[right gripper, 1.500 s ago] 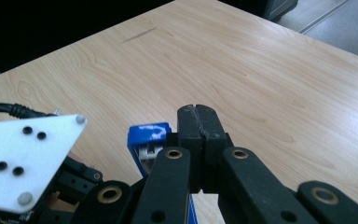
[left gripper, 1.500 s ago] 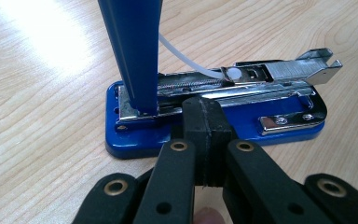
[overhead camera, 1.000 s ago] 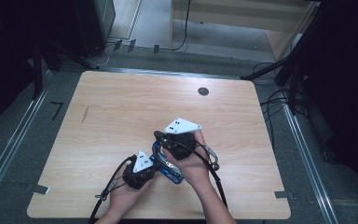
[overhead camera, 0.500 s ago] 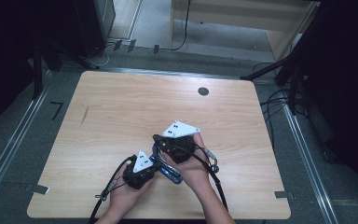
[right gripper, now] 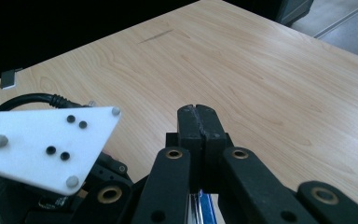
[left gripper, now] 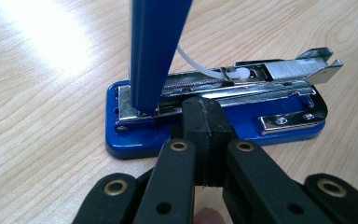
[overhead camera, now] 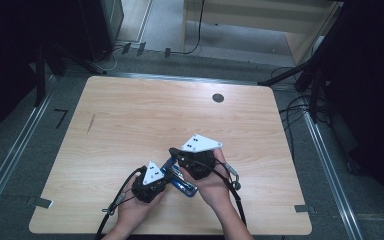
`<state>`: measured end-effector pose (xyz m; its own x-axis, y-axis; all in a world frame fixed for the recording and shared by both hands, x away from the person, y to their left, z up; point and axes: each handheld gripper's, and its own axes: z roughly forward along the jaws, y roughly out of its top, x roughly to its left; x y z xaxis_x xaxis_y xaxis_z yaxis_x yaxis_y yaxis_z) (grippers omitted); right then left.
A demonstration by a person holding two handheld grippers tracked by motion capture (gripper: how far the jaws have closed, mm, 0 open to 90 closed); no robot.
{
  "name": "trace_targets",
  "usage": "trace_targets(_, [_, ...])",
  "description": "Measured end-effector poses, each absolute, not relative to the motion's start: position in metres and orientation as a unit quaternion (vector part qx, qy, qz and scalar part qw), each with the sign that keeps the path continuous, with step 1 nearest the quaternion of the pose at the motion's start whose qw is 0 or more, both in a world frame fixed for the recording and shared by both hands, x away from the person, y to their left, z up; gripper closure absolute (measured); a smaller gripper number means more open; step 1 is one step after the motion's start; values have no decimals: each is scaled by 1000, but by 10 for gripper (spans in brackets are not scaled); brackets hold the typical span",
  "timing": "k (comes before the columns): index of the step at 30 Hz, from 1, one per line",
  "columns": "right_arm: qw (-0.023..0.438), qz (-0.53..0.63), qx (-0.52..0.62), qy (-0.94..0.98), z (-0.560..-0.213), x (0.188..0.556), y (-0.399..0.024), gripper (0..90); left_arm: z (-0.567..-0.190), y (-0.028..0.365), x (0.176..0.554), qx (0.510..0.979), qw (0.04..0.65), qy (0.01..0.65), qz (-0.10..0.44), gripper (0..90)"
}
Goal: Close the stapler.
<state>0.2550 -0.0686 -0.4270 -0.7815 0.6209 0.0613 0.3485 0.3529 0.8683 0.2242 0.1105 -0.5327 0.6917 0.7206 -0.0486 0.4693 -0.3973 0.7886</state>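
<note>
A blue stapler point(overhead camera: 184, 186) lies flipped open on the wooden table point(overhead camera: 145, 115) near its front edge. In the left gripper view its blue base point(left gripper: 130, 140) lies flat, the metal staple channel point(left gripper: 261, 79) is bared, and the blue lid point(left gripper: 156, 46) stands straight up. My left gripper point(left gripper: 203, 116) is shut, its tips against the stapler's near side. My right gripper point(right gripper: 198, 123) is shut too, pads together with nothing between the tips; a strip of blue lid point(right gripper: 206, 210) shows under its arms. In the high view the left gripper point(overhead camera: 166, 176) and the right gripper point(overhead camera: 174, 151) meet over the stapler.
A round black grommet point(overhead camera: 218, 98) sits at the table's far right, a dark scratch point(overhead camera: 91, 122) on its left half. Cables point(overhead camera: 300, 107) trail on the floor to the right, metal rails point(overhead camera: 10, 160) run along both sides. The left gripper's white plate point(right gripper: 46, 144) is close beside my right jaws.
The right gripper has drifted slightly toward the near edge of the table. The left gripper and the stapler base have stayed put.
</note>
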Motion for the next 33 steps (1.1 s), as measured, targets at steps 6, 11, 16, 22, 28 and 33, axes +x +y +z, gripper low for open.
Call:
trace_targets(6, [143, 483, 306, 808, -431, 251, -78, 900, -533, 111, 224, 822, 413, 362, 150, 900])
trace_targets(11, [141, 481, 314, 807, -438, 246, -86, 900, -533, 111, 224, 822, 414, 361, 149, 900])
trace_targets(16, [139, 478, 320, 806, -446, 242, -93, 900, -533, 111, 223, 824, 412, 358, 152, 900])
trace_targets(22, [146, 468, 323, 809, -456, 234, -100, 900, -533, 111, 223, 826, 410, 356, 154, 900])
trace_targets(28, [141, 469, 331, 807, -466, 229, -109, 900, -533, 112, 223, 825, 415, 355, 146, 900])
trace_targets(33, [136, 472, 335, 804, -476, 225, -115, 900, -533, 111, 222, 828, 414, 349, 147, 900])
